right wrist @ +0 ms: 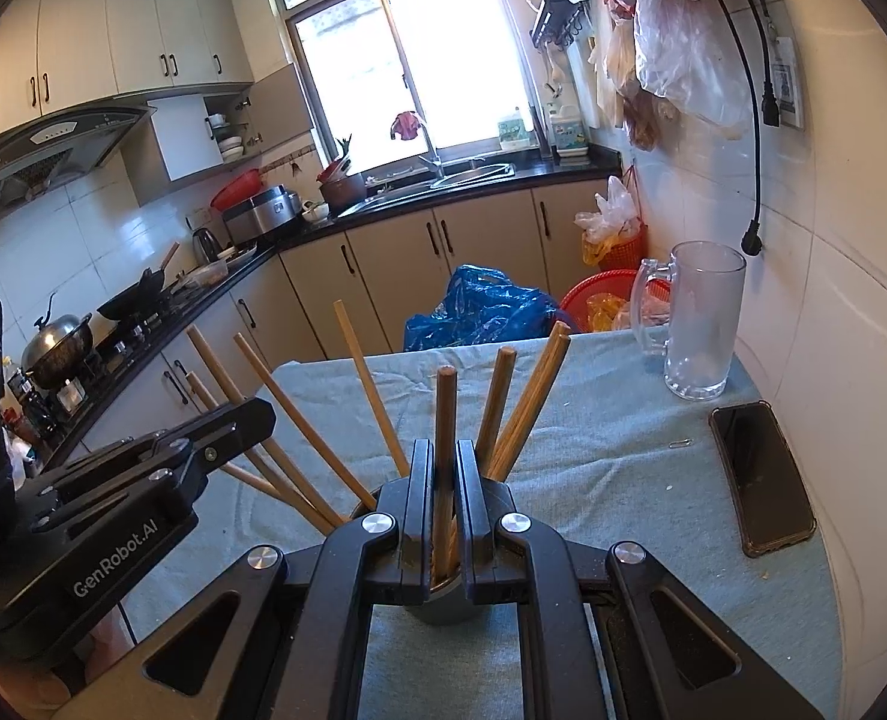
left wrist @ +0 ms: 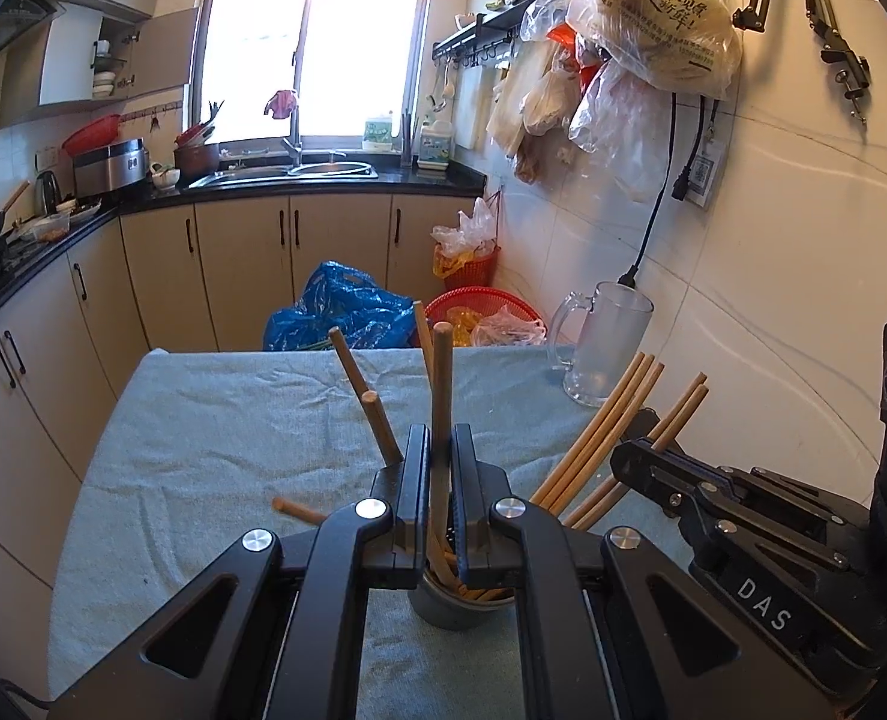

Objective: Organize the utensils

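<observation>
A grey metal cup [left wrist: 455, 612] stands on the blue-grey cloth and holds several wooden chopsticks that fan outward. It also shows in the right wrist view [right wrist: 443, 606]. My left gripper [left wrist: 441, 438] is shut on one upright dark chopstick [left wrist: 441, 384] above the cup. My right gripper [right wrist: 443, 450] is shut on another upright dark chopstick [right wrist: 445, 420] in the same cup. The right gripper shows at the right of the left wrist view [left wrist: 623, 459] among light chopsticks [left wrist: 611, 420]. The left gripper shows at the left of the right wrist view [right wrist: 257, 414].
A glass mug [right wrist: 701, 330] stands at the table's far right by the wall. A black phone [right wrist: 761, 474] and a paper clip [right wrist: 680, 443] lie on the cloth [right wrist: 623, 480]. Blue bag [left wrist: 341, 309] and red baskets [left wrist: 485, 306] sit on the floor beyond the table.
</observation>
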